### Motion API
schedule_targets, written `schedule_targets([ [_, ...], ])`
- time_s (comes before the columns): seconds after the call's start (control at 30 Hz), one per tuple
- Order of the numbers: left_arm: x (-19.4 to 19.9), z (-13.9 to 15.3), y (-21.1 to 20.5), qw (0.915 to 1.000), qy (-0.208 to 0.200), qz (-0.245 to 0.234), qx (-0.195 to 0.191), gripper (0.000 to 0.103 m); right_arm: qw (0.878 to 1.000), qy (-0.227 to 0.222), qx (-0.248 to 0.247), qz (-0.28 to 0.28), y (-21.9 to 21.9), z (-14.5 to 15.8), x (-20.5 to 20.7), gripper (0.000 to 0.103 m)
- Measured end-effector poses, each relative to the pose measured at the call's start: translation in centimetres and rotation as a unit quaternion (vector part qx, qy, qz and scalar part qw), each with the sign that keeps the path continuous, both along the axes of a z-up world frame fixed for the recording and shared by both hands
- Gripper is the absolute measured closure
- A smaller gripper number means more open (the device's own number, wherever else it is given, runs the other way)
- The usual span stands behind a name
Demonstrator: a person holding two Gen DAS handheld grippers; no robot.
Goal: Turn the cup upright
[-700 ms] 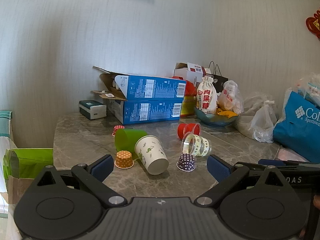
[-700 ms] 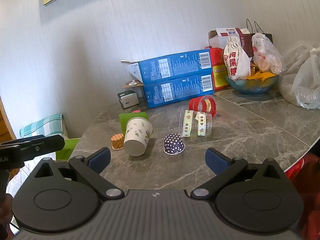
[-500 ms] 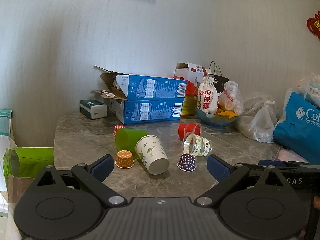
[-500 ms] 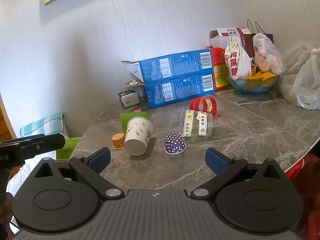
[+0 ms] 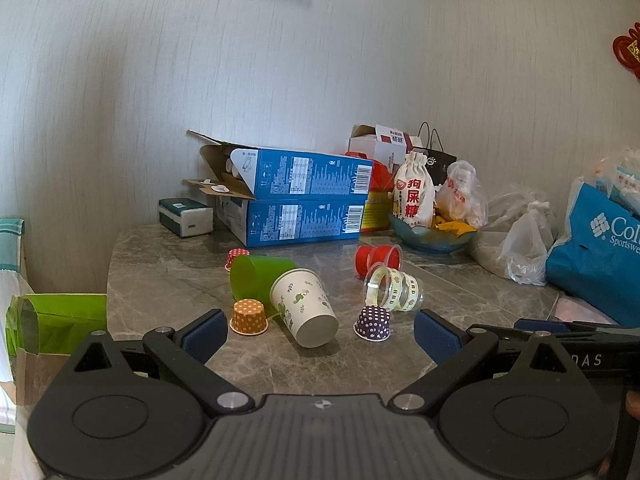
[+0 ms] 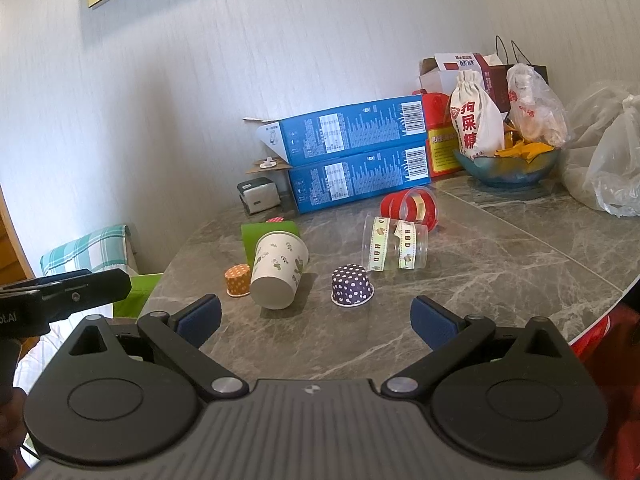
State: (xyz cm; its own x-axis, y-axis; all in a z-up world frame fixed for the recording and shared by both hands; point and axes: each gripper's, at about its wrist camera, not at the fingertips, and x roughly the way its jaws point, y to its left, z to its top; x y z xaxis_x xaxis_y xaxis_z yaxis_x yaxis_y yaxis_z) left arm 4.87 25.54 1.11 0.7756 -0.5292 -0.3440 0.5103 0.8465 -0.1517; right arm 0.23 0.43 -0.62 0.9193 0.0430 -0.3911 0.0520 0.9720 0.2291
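Observation:
Several cups lie on the grey marble table [image 5: 160, 280]. A white paper cup [image 5: 304, 306] [image 6: 278, 274] lies on its side against a green cup [image 5: 256, 280] [image 6: 260, 236], also on its side. A clear cup with HBD bands [image 5: 394, 292] [image 6: 394, 250] and a red-banded clear cup [image 5: 378, 258] [image 6: 410, 206] lie on their sides. Small orange [image 5: 249, 317] [image 6: 237, 280], purple [image 5: 374, 323] [image 6: 351, 285] and red [image 5: 233, 257] dotted cups stand upside down. My left gripper [image 5: 320, 336] and right gripper [image 6: 316, 318] are open and empty, short of the cups.
Two stacked blue boxes [image 5: 296, 200] [image 6: 352, 148], a tissue pack [image 5: 185, 217], a bowl with a cloth bag [image 5: 432, 232] [image 6: 508, 164] and plastic bags [image 5: 524, 248] line the back. A blue shopping bag [image 5: 596, 252] stands right. The table's round front edge [image 6: 600, 312] runs at right.
Both grippers have crept slightly; the views shift a little. The cups have not moved and both grippers stay open.

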Motion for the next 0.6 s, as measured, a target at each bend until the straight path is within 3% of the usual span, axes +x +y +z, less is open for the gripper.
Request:
schedule_targets([
  [0.6,-0.08,-0.16,-0.15,1.0,0.002,-0.001,0.002,0.002,1.0,0.001,0.005,0.0,-0.13,-0.1,-0.02,0.001],
])
